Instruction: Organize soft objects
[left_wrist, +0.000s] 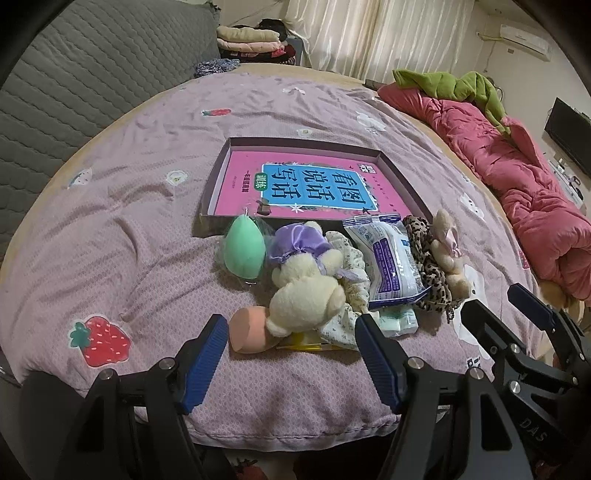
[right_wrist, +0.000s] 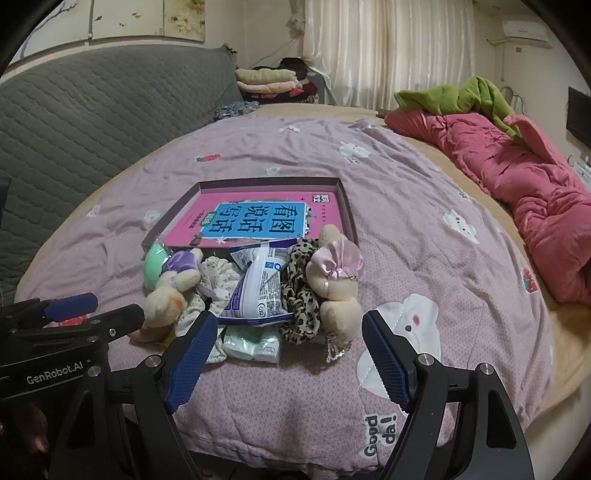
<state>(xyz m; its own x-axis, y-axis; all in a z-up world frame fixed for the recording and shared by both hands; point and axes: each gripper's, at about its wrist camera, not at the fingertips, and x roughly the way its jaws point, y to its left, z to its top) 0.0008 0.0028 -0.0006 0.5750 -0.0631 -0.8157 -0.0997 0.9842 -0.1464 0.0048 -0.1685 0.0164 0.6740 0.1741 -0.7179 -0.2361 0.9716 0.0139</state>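
A heap of soft things lies on the pink quilt in front of a shallow box (left_wrist: 236, 142) (right_wrist: 345, 192) holding a pink book (left_wrist: 314, 184) (right_wrist: 258, 218). In the heap: a green sponge egg (left_wrist: 244, 251) (right_wrist: 154, 266), a cream bear in a purple dress (left_wrist: 303, 288) (right_wrist: 173, 284), a peach sponge (left_wrist: 249, 330), a floral scrunchie (left_wrist: 351, 266) (right_wrist: 218, 275), a white-blue packet (left_wrist: 391, 258) (right_wrist: 260, 284), a leopard scrunchie (left_wrist: 428, 266) (right_wrist: 301, 291) and a tan bear with a pink bow (left_wrist: 448, 251) (right_wrist: 338, 280). My left gripper (left_wrist: 291, 343) stands open just before the cream bear. My right gripper (right_wrist: 288, 343) stands open before the packet and tan bear.
A grey quilted sofa back (left_wrist: 92, 70) (right_wrist: 92, 110) rises at the left. A red duvet (left_wrist: 517, 177) (right_wrist: 517, 177) with a green garment (right_wrist: 461, 96) lies along the right. Folded clothes (left_wrist: 251, 40) are stacked at the back. A small mint tissue pack (right_wrist: 255, 341) lies nearest me.
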